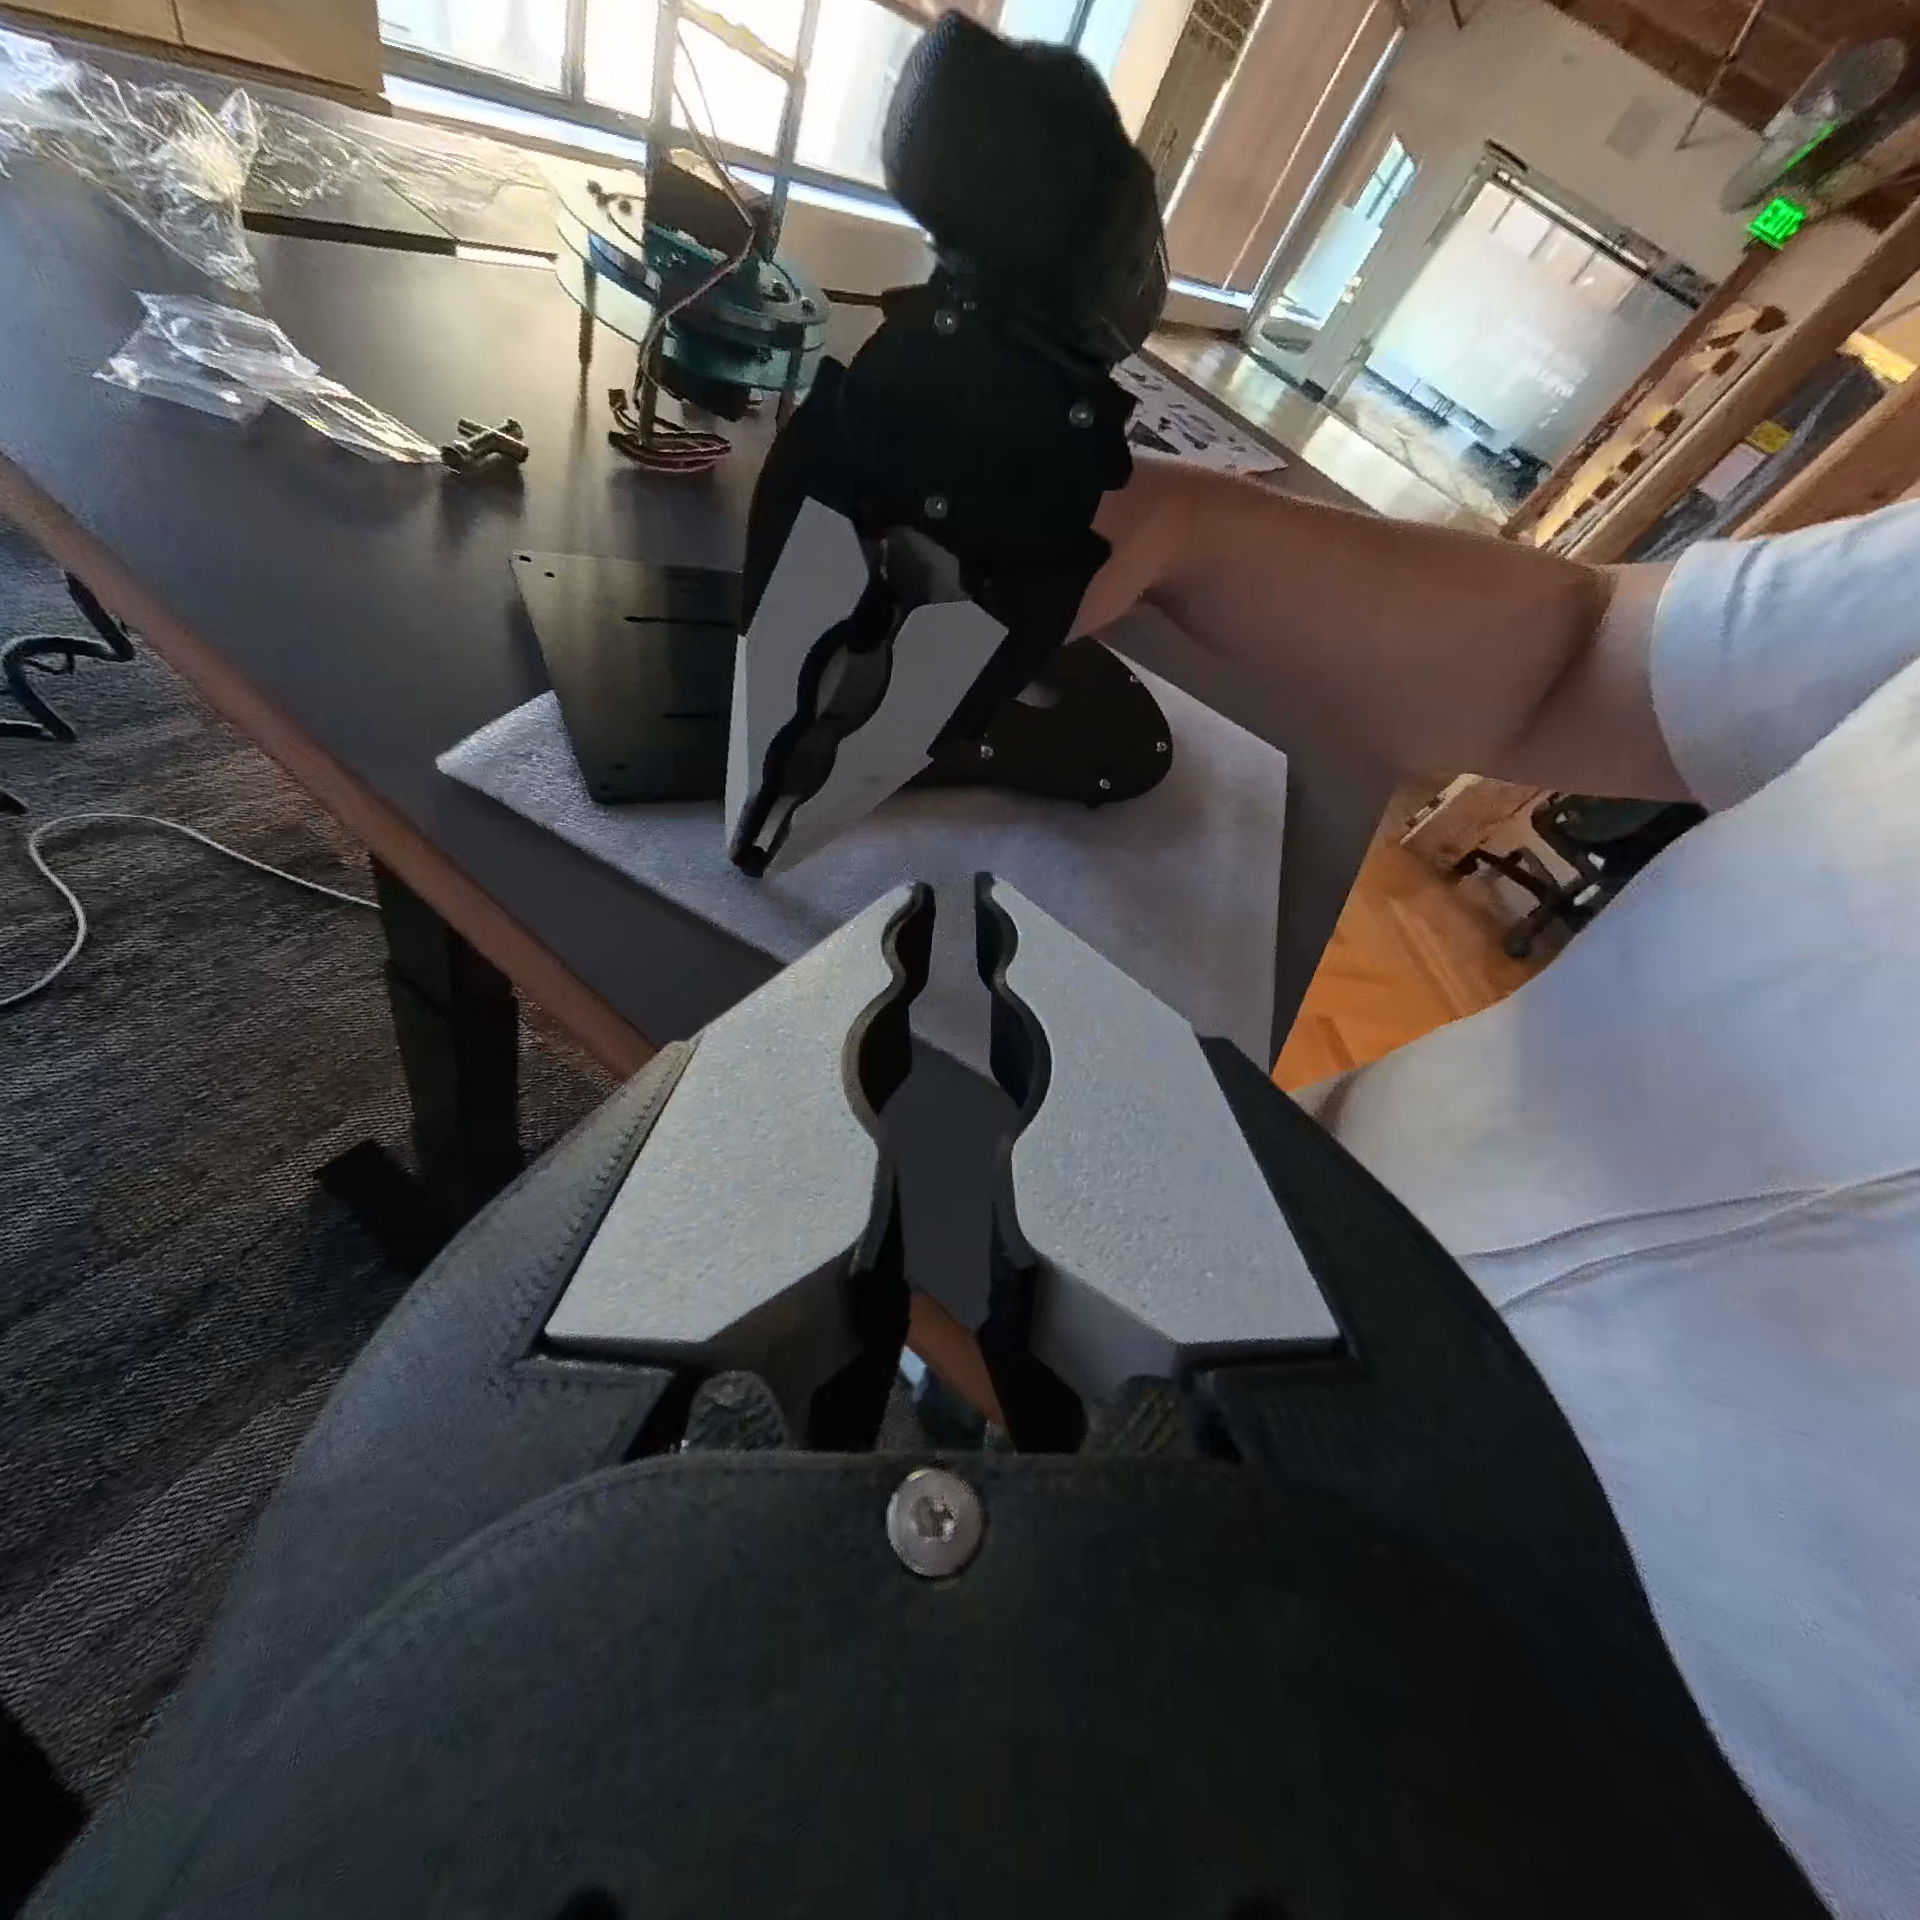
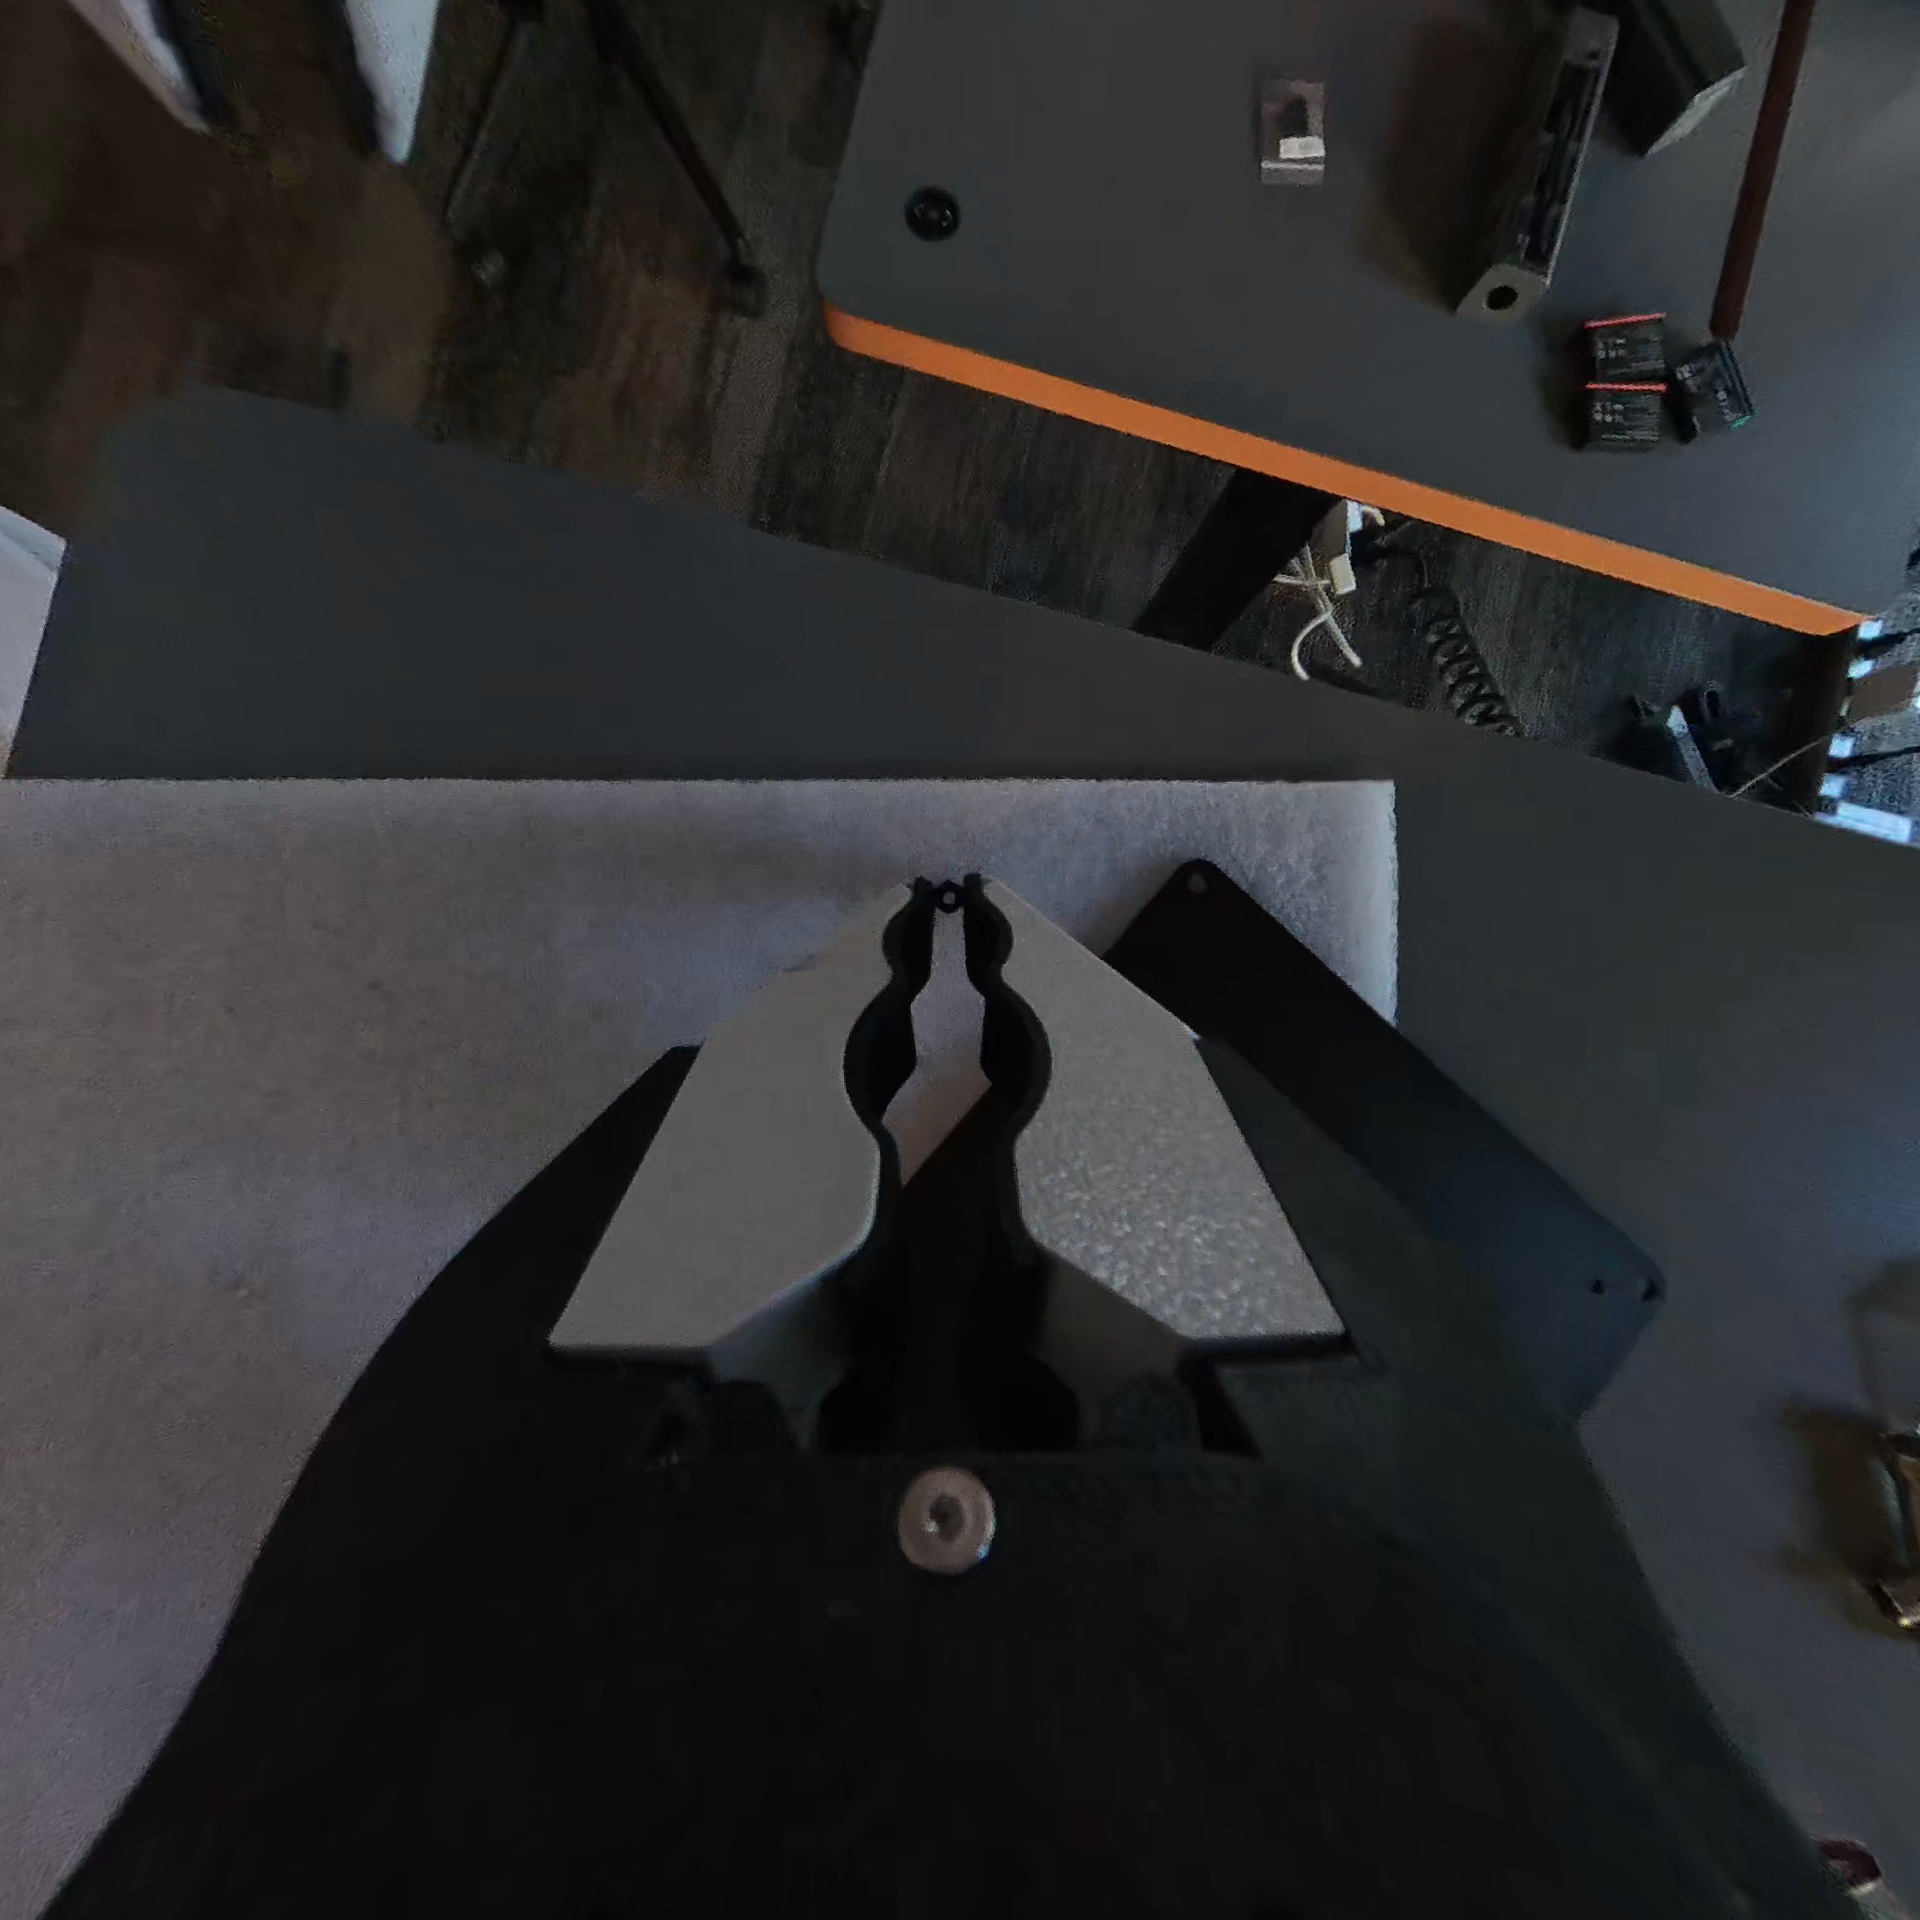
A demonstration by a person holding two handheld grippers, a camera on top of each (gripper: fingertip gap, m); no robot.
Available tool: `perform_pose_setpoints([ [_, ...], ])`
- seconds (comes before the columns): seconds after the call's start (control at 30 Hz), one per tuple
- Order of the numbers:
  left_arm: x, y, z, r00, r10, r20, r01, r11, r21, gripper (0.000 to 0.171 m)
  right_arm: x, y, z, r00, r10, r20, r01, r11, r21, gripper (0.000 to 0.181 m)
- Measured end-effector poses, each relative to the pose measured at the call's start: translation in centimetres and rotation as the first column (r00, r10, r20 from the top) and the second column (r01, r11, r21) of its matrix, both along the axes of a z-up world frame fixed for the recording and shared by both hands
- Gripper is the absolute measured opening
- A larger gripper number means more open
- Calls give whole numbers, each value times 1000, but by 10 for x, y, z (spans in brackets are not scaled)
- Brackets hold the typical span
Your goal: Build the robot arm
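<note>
Left wrist view puts my left gripper (image 1: pixel 954 899) closest. It is released, with a narrow gap between the fingers and nothing inside, and it hangs just above the near corner of the grey foam sheet (image 1: pixel 1091 883).

A little beyond it, the right gripper (image 1: pixel 756 854) points down with its tips on or just above the foam. From its own camera the right gripper (image 2: pixel 948 891) is clenched on one tiny black ring (image 2: pixel 948 900), pinched at the very tips over the foam sheet (image 2: pixel 312 1039).

I judge this ring to be very light and perhaps a bit springy. It can easily flip or slip out, so the pinch is best taken across its rim, gently.

I count two flat black parts behind the tips on the foam. One is an angular black plate (image 1: pixel 634 686) and the other is a rounded black part (image 1: pixel 1081 727).

Farther away, the dark tabletop (image 1: pixel 416 468) carries some clear plastic bags (image 1: pixel 208 353), a few bolts (image 1: pixel 483 442) and one teal round assembly (image 1: pixel 717 301). The right wrist view also shows a second tabletop (image 2: pixel 1143 260) well apart, with three small black blocks (image 2: pixel 1652 379) on it.
</note>
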State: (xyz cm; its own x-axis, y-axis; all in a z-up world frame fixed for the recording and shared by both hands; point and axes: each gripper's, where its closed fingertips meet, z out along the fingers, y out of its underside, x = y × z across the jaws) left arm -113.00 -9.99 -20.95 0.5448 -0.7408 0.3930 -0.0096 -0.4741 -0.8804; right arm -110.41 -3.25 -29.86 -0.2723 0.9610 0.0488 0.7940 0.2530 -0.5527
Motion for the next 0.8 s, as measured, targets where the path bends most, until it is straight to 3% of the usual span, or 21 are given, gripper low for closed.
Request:
perform_pose_setpoints([
  [0.2,3,-2,3,1000,1,13,-2,999,45,9,0,0,-1,998,40,50,-39,999,-9,5],
  [0.33,4,0,-8,1000,6,-8,-5,999,44,12,3,1,2,995,51,85,-48,998,-34,23],
  [0.6,6,8,-40,997,44,-71,-42,999,28,12,8,33,47,993,122,7,-122,993,-11,24],
  [0.7,9,20,-40,996,51,-70,-47,998,48,11,3,49,33,948,255,188,-268,962,44,24],
  [0.8,8,28,-51,990,69,-124,-66,997,31,12,3,69,20,895,309,322,-351,933,79,25],
])
